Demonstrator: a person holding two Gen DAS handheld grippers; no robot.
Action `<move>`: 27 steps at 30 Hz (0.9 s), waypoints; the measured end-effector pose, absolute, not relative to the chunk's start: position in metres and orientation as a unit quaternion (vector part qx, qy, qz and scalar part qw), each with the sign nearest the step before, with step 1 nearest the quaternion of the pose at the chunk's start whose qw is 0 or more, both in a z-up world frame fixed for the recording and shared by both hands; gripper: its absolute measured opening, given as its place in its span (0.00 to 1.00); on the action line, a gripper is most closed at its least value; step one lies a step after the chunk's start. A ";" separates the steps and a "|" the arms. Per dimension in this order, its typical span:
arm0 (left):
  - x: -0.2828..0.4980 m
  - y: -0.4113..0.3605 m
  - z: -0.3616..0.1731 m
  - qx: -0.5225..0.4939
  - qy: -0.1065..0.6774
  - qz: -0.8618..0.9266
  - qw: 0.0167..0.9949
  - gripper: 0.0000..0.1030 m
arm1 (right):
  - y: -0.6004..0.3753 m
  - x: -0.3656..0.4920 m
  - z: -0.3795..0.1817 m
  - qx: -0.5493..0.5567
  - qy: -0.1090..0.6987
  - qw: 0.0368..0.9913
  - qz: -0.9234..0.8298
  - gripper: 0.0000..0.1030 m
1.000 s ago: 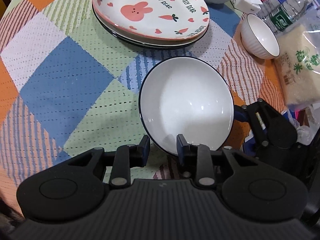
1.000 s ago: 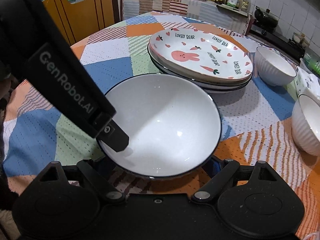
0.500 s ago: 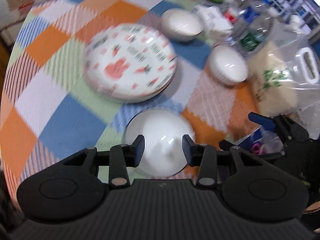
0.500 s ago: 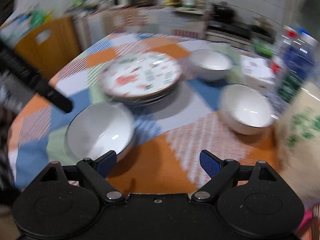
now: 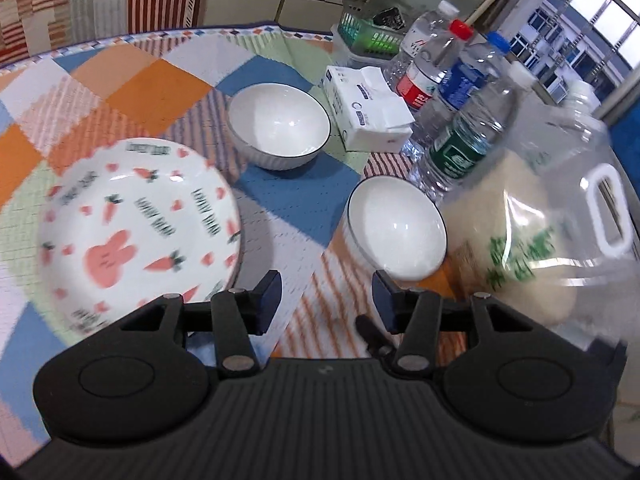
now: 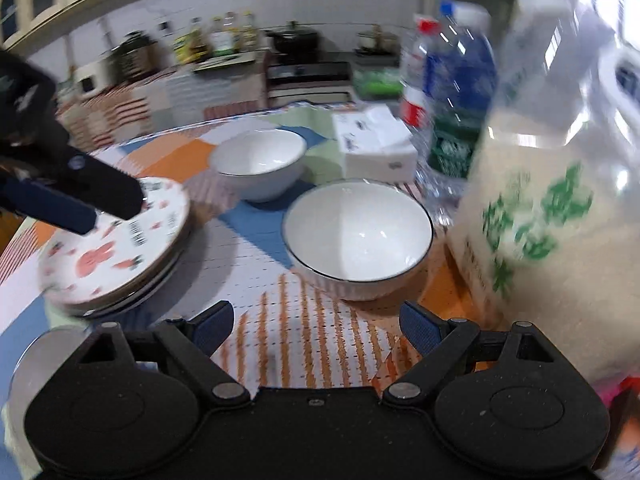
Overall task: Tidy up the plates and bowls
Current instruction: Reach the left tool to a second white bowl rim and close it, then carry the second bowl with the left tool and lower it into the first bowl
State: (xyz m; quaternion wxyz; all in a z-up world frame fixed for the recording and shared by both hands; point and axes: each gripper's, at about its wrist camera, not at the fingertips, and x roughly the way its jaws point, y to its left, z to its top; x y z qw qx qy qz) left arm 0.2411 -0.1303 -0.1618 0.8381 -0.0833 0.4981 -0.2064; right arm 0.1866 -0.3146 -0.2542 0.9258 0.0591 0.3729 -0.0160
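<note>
Both our tools gape wide, holding nothing: left gripper, right gripper. The near bowl sits at twelve o'clock, rice jug crowding three; a wide reach could knock it.

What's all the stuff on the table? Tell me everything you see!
Bunny plate: one, white with pink bunny and carrots, top of a plate stack, left.
White bowls: two, dark-rimmed; near bowl beside the rice jug, far bowl behind it.
Tissue pack: one, white, behind the bowls.
Water bottles: several, clear, red, blue and white caps, far right.
Rice jug: one, clear, green print, right.
Tablecloth: one, orange, blue, green checks.
Left gripper: black, open, empty.
Right gripper: black, open, empty.
</note>
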 end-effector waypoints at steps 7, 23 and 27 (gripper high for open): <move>0.290 -0.172 -0.220 -0.099 0.502 -0.213 0.832 0.45 | -0.314 0.208 -0.282 0.055 0.373 0.925 -0.050 0.88; 0.296 -0.208 -0.235 -0.037 0.524 -0.216 0.823 0.13 | -0.321 0.238 -0.303 0.036 0.351 0.934 -0.060 0.85; 0.292 -0.198 -0.228 -0.037 0.537 -0.215 0.815 0.13 | -0.316 0.233 -0.297 0.046 0.355 0.933 -0.047 0.85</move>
